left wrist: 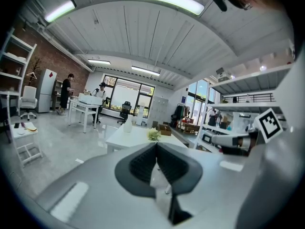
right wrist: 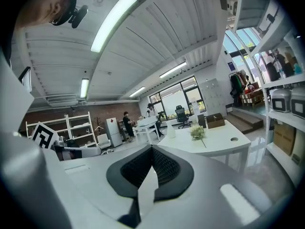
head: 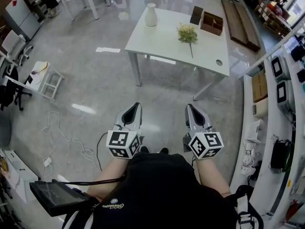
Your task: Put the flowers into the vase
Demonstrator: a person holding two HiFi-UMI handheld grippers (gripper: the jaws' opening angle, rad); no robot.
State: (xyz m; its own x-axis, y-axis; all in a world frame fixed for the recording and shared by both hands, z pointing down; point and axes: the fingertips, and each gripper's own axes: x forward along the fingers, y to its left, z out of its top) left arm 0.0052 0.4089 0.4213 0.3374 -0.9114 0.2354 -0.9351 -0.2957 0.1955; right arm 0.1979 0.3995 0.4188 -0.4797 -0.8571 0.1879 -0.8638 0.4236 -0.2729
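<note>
The left gripper [head: 137, 106] and the right gripper [head: 189, 107] both have their jaws together, with nothing between them. They sit side by side at lower centre. Well apart from them, at top centre, the flowers [head: 188, 33] lie on the table [head: 162, 44]. The vase [head: 150, 15] stands upper left of the flowers, apart.

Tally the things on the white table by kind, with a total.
Vase: 1
Flower bunch: 1
Boxes: 2 (open wooden box, dark box)
Total: 4
</note>
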